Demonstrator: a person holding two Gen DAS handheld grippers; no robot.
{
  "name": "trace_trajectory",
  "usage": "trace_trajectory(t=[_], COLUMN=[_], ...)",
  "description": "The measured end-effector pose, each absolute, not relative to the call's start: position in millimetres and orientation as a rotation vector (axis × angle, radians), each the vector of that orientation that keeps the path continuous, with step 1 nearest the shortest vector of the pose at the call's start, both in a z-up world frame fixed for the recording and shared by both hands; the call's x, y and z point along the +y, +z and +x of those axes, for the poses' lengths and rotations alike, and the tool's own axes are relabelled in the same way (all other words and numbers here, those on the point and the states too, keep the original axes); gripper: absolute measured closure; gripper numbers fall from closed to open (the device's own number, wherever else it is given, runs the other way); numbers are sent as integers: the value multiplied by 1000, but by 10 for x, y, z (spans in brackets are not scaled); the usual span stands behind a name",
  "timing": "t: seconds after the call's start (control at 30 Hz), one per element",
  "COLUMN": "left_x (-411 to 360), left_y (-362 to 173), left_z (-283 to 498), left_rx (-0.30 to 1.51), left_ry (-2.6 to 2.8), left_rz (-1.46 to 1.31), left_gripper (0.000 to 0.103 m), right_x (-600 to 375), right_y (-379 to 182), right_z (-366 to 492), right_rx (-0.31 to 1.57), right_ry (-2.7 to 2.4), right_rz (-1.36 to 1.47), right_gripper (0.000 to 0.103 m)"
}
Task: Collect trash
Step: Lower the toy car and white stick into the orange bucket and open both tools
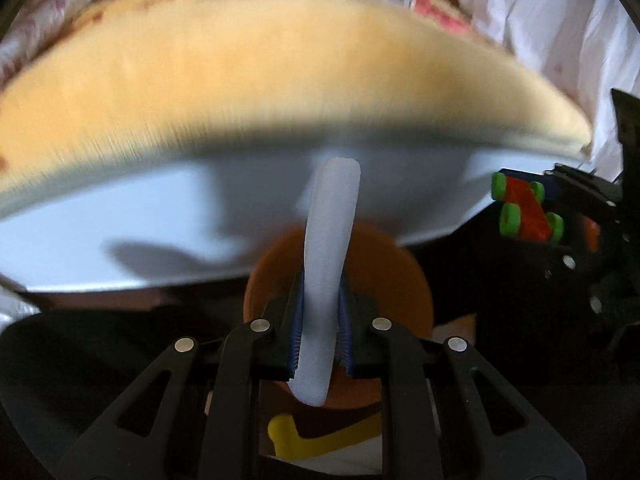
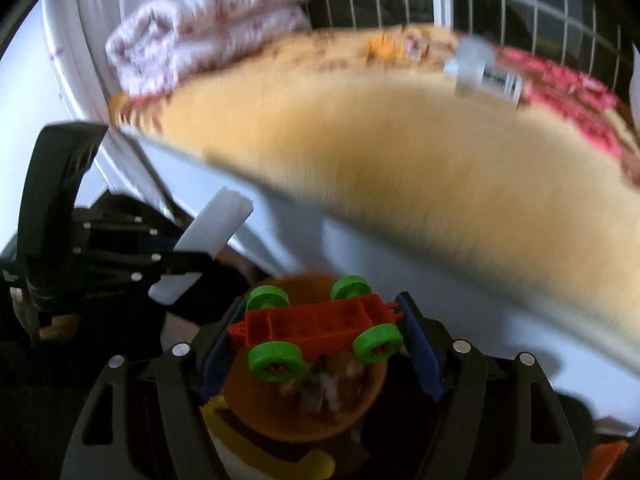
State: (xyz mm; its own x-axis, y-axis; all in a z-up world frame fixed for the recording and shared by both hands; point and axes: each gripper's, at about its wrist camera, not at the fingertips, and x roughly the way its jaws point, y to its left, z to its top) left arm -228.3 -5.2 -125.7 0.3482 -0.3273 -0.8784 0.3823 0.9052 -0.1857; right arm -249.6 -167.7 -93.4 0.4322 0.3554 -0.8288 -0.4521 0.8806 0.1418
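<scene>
My left gripper (image 1: 322, 332) is shut on a pale white foam strip (image 1: 330, 264) that stands up between its blue pads. It hangs over an orange round bin (image 1: 404, 280). My right gripper (image 2: 320, 340) is shut on a red toy car with green wheels (image 2: 320, 330), held over the same orange bin (image 2: 260, 412), which has scraps inside. The toy car also shows in the left wrist view (image 1: 526, 210) at the right. The left gripper and foam strip show in the right wrist view (image 2: 216, 224) at the left.
A bed with a yellow-orange cover (image 1: 260, 80) and white side (image 1: 140, 232) fills the background, blurred. A small white bottle (image 2: 486, 70) lies on it far off. Folded floral cloth (image 2: 208, 20) lies at the bed's left. A yellow handle (image 2: 264, 444) is below the bin.
</scene>
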Motion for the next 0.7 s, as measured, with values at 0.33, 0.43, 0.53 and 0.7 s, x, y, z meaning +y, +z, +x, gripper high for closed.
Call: trace_trajectory(t=[0.33, 0.43, 0.53, 0.7], left_x=[-71, -63, -40, -21], left_y=[-1894, -1928, -1961, -1963], left_z=[-2118, -2107, -2081, -2043], left_rx=[1321, 1337, 1358, 1348], left_ry=[-444, -441, -425, -388], left_rz=[40, 46, 42, 3], left_gripper=[88, 88, 68, 36], right_x=[-1488, -1458, -1419, -1467], right_y=[-1640, -1717, -1805, -1786], right_z=[-2364, -2297, -2245, -2295], right_rx=[1205, 1238, 1286, 1279], right_ry=[531, 538, 535, 516], right_rz=[-123, -121, -134, -116], right_gripper=[30, 30, 26, 17])
